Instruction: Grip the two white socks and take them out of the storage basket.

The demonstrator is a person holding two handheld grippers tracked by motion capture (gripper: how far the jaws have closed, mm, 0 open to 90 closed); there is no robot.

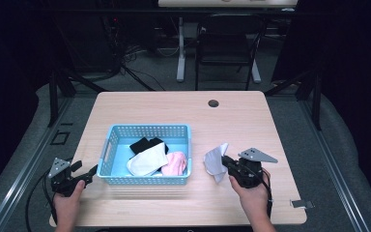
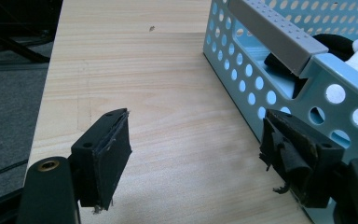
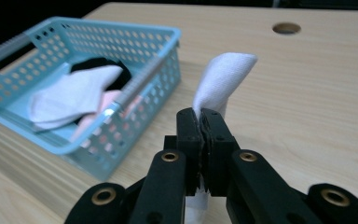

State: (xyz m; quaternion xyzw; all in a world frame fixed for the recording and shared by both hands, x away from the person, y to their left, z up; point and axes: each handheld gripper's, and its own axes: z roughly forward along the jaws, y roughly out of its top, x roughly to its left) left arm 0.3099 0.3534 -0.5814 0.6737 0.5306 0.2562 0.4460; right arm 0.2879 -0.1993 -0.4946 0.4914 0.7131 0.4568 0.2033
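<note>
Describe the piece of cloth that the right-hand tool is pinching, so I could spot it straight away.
Start at the light blue basket in the middle of the wooden table, then look just past its right side. There the right gripper is shut on a pale grey-white sock. Unlike the black, white and pink pieces, it is outside the basket.

Black grippers [image 1: 224, 162], brass-ringed pivots, grey triangular plates, trailing cables (bare forearms).
</note>
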